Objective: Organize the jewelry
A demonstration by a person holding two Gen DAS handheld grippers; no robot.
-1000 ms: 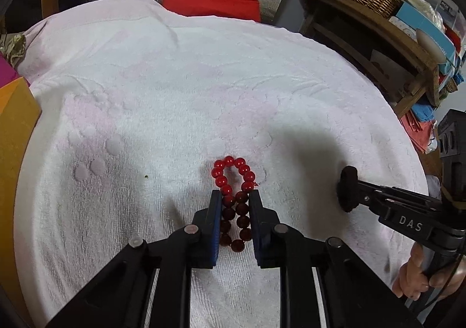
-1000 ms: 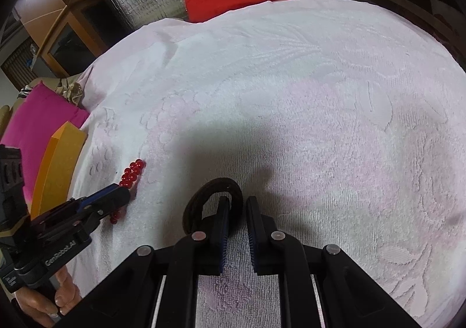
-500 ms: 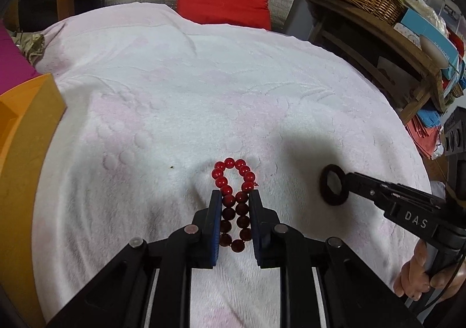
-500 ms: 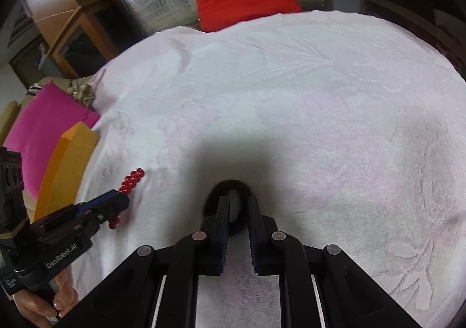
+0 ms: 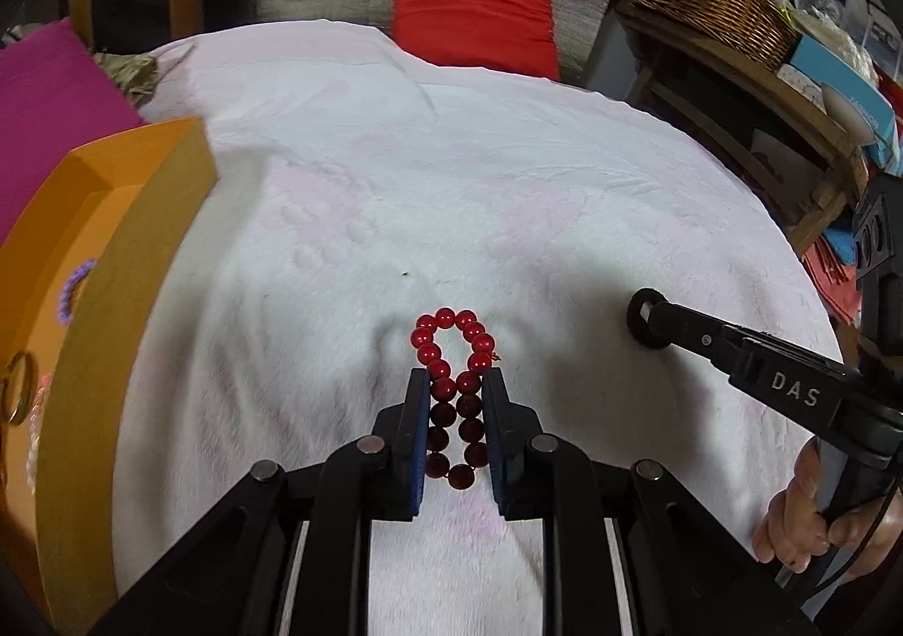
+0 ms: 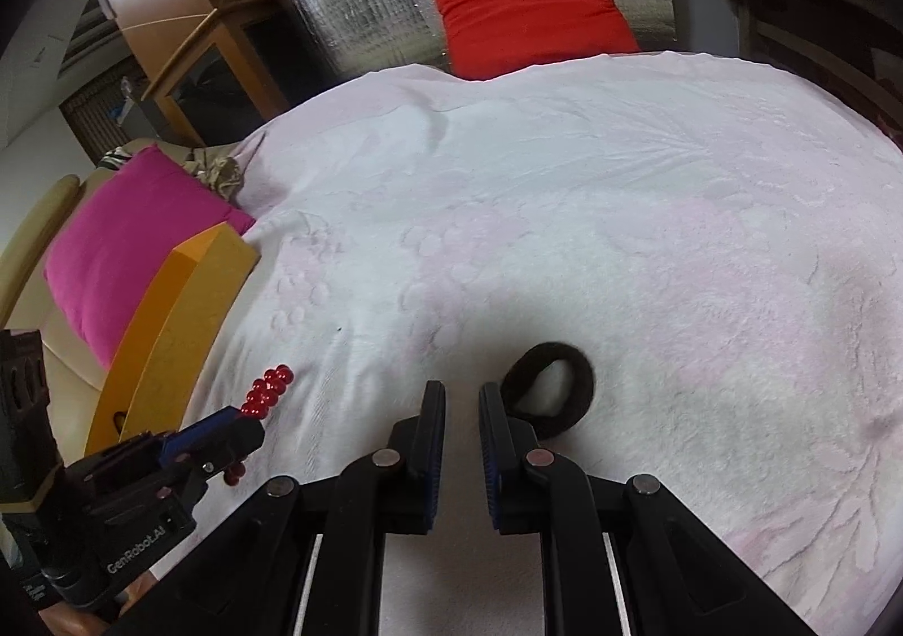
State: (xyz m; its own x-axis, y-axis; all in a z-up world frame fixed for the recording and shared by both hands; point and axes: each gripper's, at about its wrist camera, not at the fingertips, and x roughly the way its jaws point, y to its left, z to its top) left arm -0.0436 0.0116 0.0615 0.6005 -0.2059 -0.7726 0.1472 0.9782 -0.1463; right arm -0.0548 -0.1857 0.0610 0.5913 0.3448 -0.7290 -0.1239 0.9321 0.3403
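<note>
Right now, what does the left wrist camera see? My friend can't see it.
The left gripper is closed on a red bead bracelet above a white towel. An orange box sits to the left; the right gripper carries a black ring.

Left gripper [image 5: 450, 382]: tilted steeply downward, fingers [image 5: 415, 427] pressed against both strands of a red bead bracelet [image 5: 454, 354], beads pinched between the pads. Right gripper [image 6: 461, 393]: likewise angled down, fingers drawn nearly together with only a narrow slot between. Black ring [image 6: 570, 382] at the outer finger's tip; whether pinched, unclear. Right hand [image 5: 812, 517]: wrapped around the handle, fingertips curled.
</note>
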